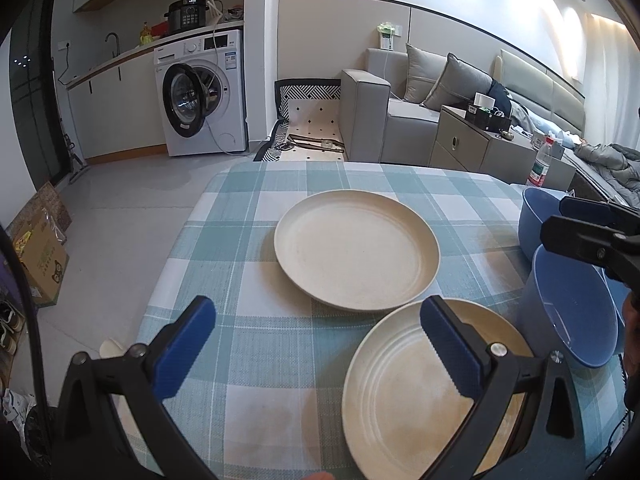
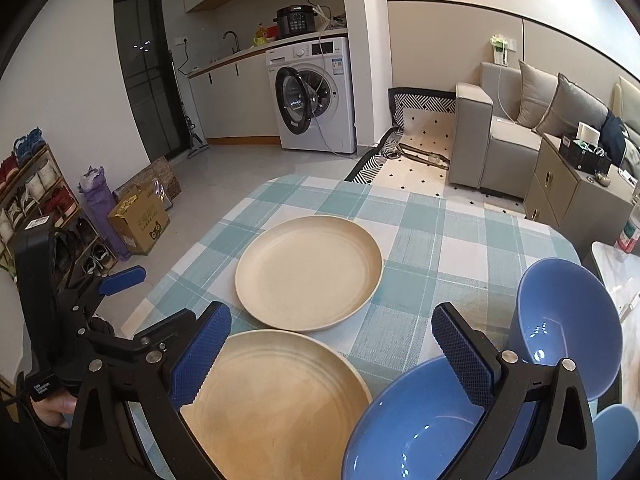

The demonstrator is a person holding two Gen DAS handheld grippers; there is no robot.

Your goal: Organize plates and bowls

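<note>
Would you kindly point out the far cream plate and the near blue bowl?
Far cream plate [image 2: 308, 272], right wrist view, on its flat centre.
Near blue bowl [image 2: 416, 432], right wrist view, on its inner wall.

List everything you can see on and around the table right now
Plates: two, cream, mid table, one nearer.
Bowls: two clear, blue, table's right side; a third blue edge at the corner, unclear.
Tablecloth: one, teal and white check.
Washing machine: one, white, door open, kitchen nook.
Sofa: one, grey, right.
Shoe rack: one, left wall.
Left gripper: open, over near plate.
Right gripper: open, between near plate and near bowl.
</note>
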